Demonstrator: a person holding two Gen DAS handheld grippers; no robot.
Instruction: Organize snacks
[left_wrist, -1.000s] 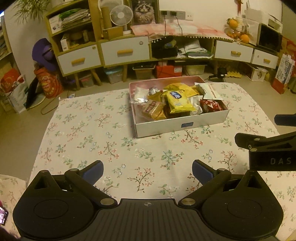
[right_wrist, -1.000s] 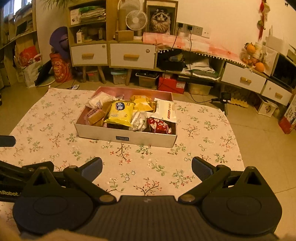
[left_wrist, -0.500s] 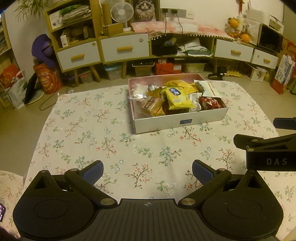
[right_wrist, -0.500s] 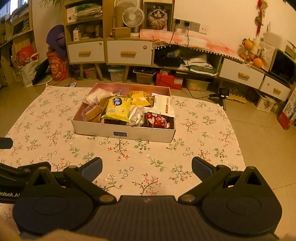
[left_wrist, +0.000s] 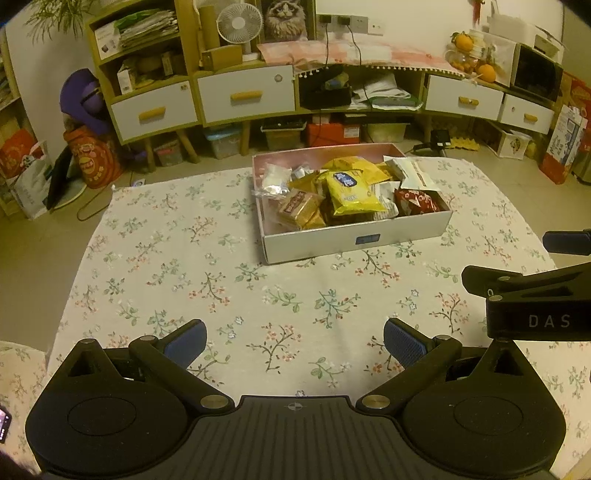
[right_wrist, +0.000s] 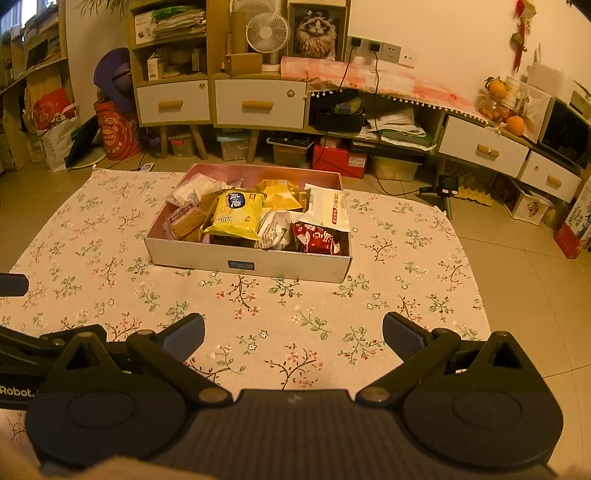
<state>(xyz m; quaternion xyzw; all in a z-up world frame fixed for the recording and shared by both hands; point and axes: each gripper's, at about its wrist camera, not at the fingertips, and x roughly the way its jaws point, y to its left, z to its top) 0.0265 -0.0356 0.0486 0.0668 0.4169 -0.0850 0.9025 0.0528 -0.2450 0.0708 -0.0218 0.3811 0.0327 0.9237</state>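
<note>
A white cardboard box (left_wrist: 354, 242) with a pink inside sits on the floral cloth (left_wrist: 177, 258). It holds several snack packs: a yellow bag (left_wrist: 351, 192), a brown biscuit pack (left_wrist: 299, 208), a red pack (left_wrist: 415, 201) and a white wrapper (left_wrist: 413, 173). The box also shows in the right wrist view (right_wrist: 251, 264), with the yellow bag (right_wrist: 236, 216) and red pack (right_wrist: 316, 238). My left gripper (left_wrist: 293, 338) and my right gripper (right_wrist: 293, 338) are both open and empty, well short of the box.
The right gripper's body (left_wrist: 532, 295) juts in at the right of the left wrist view. Low cabinets with drawers (left_wrist: 243, 98) stand behind the cloth. Bare tile floor (right_wrist: 524, 295) lies right of the cloth. Bags (left_wrist: 88, 155) lean at the far left.
Both grippers have pulled back and up a little, so the box looks slightly farther away. Both grippers stay open.
</note>
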